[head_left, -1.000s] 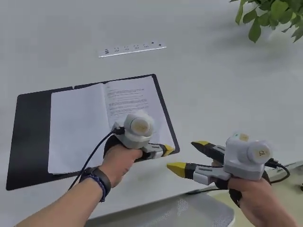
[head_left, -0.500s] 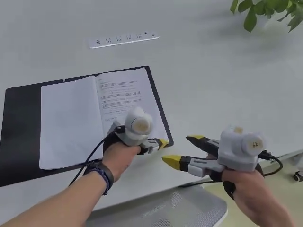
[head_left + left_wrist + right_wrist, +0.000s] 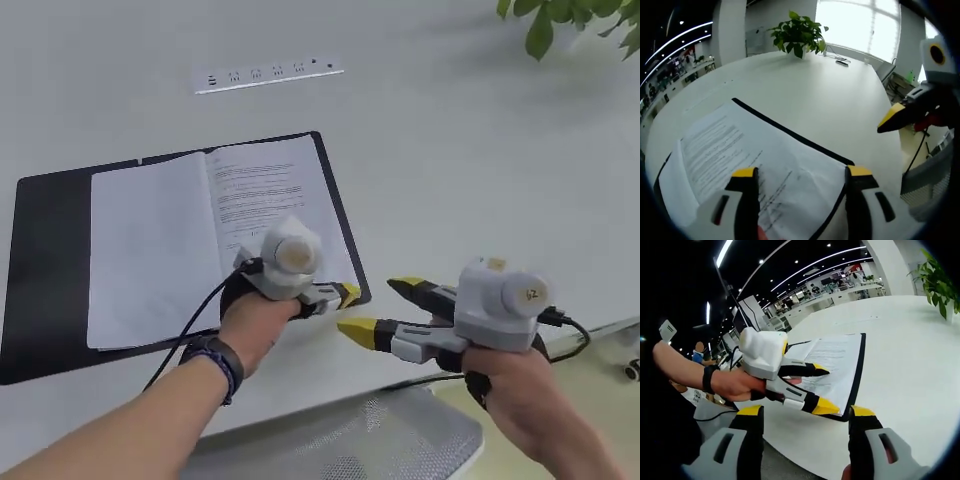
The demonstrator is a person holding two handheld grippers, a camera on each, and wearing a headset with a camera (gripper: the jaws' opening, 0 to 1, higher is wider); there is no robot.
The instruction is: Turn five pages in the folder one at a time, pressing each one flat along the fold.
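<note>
The black folder (image 3: 48, 262) lies open on the white table, with a blank white page (image 3: 150, 250) on the left and a printed page (image 3: 270, 200) on the right. My left gripper (image 3: 335, 298) hovers over the printed page's near right corner (image 3: 805, 175), its jaws open and nothing between them (image 3: 801, 172). My right gripper (image 3: 380, 308) hangs open just right of that corner, off the folder, above the table's front edge. In the right gripper view its jaws (image 3: 806, 411) frame the left gripper (image 3: 822, 388) and the folder's edge (image 3: 858, 370).
A white power strip (image 3: 268, 76) lies beyond the folder. A potted plant (image 3: 570, 20) stands at the far right. A mesh chair seat (image 3: 350, 440) sits below the table's front edge. Bare table (image 3: 480, 170) stretches right of the folder.
The view has shifted with the head. My right gripper has drifted slightly left, closer to the folder's corner. The left gripper stays over that corner and the pages lie as before.
</note>
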